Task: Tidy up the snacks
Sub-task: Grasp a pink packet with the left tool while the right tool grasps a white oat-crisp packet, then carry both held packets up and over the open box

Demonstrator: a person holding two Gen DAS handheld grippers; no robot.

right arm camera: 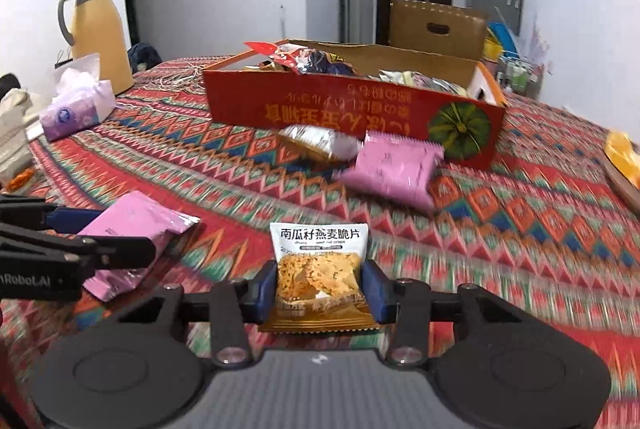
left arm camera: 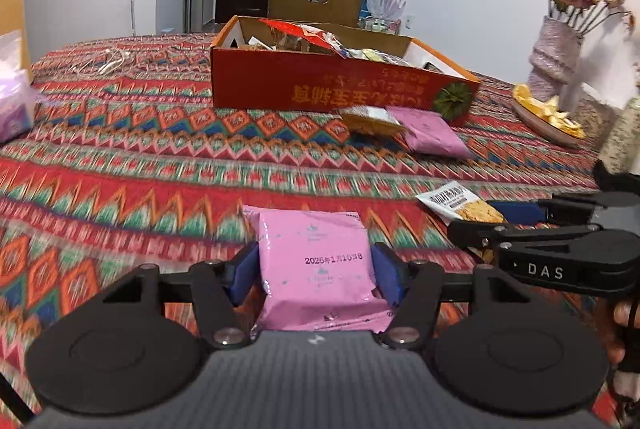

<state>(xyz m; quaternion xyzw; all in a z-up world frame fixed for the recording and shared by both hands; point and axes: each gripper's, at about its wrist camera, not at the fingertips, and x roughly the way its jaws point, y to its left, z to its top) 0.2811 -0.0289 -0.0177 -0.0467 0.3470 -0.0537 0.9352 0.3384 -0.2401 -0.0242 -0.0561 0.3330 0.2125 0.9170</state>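
Note:
In the left wrist view my left gripper (left arm camera: 314, 275) is shut on a pink snack packet (left arm camera: 316, 249), its blue pads pressing both sides, just above the patterned tablecloth. My right gripper (right arm camera: 320, 289) is shut on a white and orange oat crisp packet (right arm camera: 318, 253). The two grippers are side by side; each shows in the other's view, the left gripper (right arm camera: 120, 235) with its pink packet (right arm camera: 140, 217), the right gripper (left arm camera: 488, 221) with its crisp packet (left arm camera: 460, 205). Farther back stands an open red box (left arm camera: 320, 85) (right arm camera: 340, 105) holding several snacks.
A second pink packet (right arm camera: 392, 165) and a gold and silver packet (right arm camera: 320, 143) lie against the box's front. A tissue pack (right arm camera: 76, 109) and yellow jug (right arm camera: 98, 29) stand at the left. A flower vase (left arm camera: 556, 57) and a plate of peels (left arm camera: 548, 117) are at the right.

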